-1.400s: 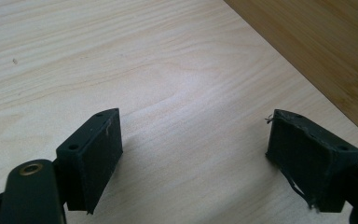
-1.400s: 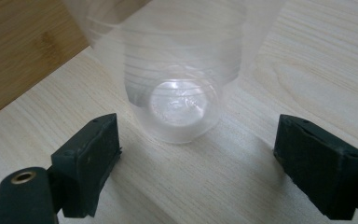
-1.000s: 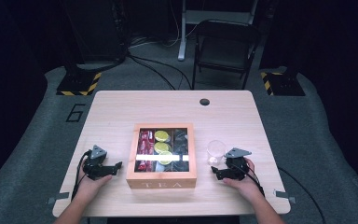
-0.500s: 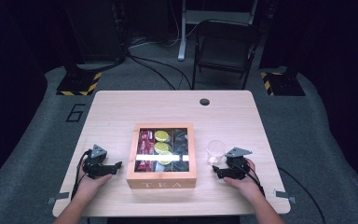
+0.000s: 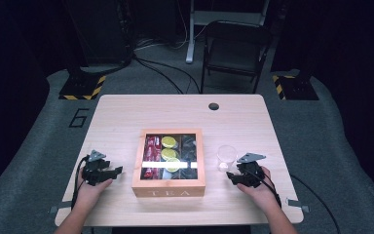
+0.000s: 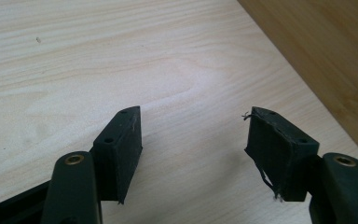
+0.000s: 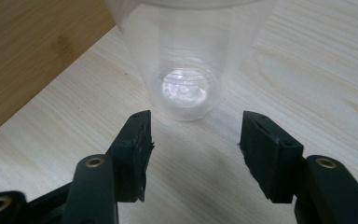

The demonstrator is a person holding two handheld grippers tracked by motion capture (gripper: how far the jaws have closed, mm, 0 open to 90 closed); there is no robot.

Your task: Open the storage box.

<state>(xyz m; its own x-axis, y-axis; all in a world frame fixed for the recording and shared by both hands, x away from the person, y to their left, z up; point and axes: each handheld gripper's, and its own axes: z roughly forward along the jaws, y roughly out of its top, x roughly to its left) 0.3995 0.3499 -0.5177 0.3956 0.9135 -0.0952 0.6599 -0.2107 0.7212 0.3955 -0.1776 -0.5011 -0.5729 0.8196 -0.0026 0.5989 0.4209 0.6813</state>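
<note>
Left claw [image 5: 118,170]: resting low on the pale wooden counter [image 5: 121,117], jaws spread wide, nothing between them, pointing at the box's left wall
Right claw [image 5: 230,175]: jaws also wide apart and empty, just short of the cup
Clear plastic cup [image 5: 226,157]: upright, near the box's right side, right in front of the right claw
Wooden box lettered TEA with a clear window lid [image 5: 169,187]: mid-counter between both hands, red, yellow-green and dark packets inside

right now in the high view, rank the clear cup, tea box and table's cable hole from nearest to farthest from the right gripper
From the right gripper:
1. Clear cup, just ahead of it.
2. Tea box, to its left at table centre.
3. Cable hole, near the table's far edge.
</note>
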